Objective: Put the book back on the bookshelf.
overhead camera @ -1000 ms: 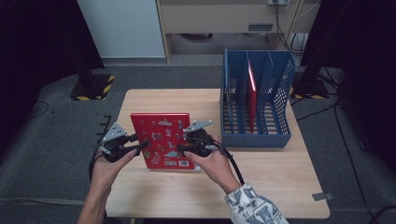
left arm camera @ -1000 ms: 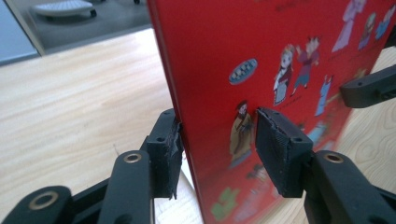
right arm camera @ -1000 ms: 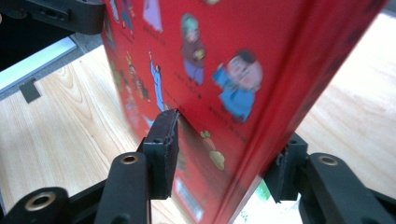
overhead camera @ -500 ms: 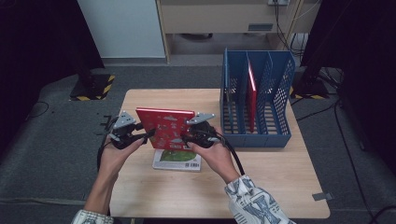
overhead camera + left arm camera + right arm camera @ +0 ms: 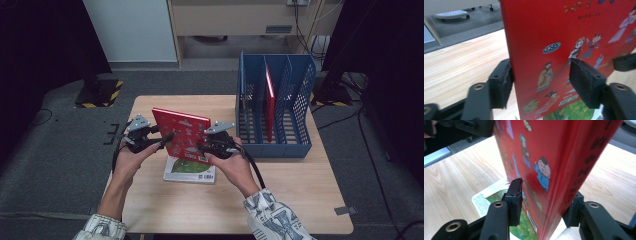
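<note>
A red picture book (image 5: 182,132) stands tilted up above the table, between my two grippers. My right gripper (image 5: 202,147) is shut on its spine edge; in the right gripper view its jaws sit on both sides of the red book (image 5: 554,157), and they have just been closing. My left gripper (image 5: 165,139) is at the book's left edge. Its jaws have just been opening: one pad (image 5: 501,85) lies against the back of the red book (image 5: 549,37) and the other pad (image 5: 584,85) stands off the cover. A green-covered book (image 5: 190,171) lies flat underneath.
A blue slotted file rack (image 5: 275,145) stands at the table's right rear with another red book (image 5: 270,100) upright in it. Bare wooden tabletop (image 5: 280,195) stretches to the front and right. The floor around is dark grey.
The red book has gone from lying flat to standing tilted up, uncovering the green book beneath. The left gripper moved farther from me along the book's edge, and its jaws opened wider.
</note>
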